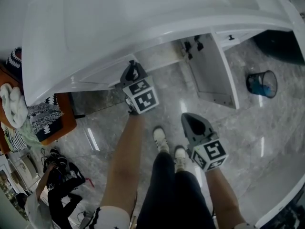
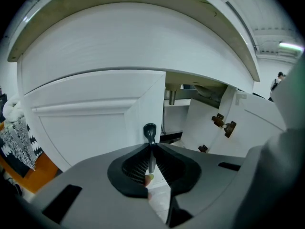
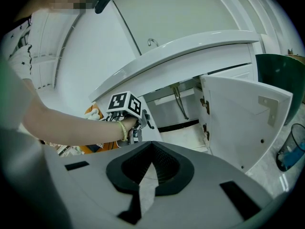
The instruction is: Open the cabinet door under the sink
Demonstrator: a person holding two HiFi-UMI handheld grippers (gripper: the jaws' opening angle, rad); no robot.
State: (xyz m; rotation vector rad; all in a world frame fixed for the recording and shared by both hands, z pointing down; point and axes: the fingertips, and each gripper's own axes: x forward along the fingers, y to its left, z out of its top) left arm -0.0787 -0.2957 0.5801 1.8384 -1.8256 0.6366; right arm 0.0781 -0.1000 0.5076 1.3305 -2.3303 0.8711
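Note:
Under the white sink the cabinet's right door stands swung wide open, its hinges showing. The left door is white, with a dark slim handle at its free edge. My left gripper is shut on that handle, whose stem runs between the ribbed pads. In the head view the left gripper reaches under the sink's rim. My right gripper hangs above the floor, shut and with nothing in it, and points toward the cabinet.
Pipes run down inside the open cabinet. A dark bin stands on the grey tile floor at the right. An orange stand with cloths is at the left. My legs and shoes are below. Another person crouches at the lower left.

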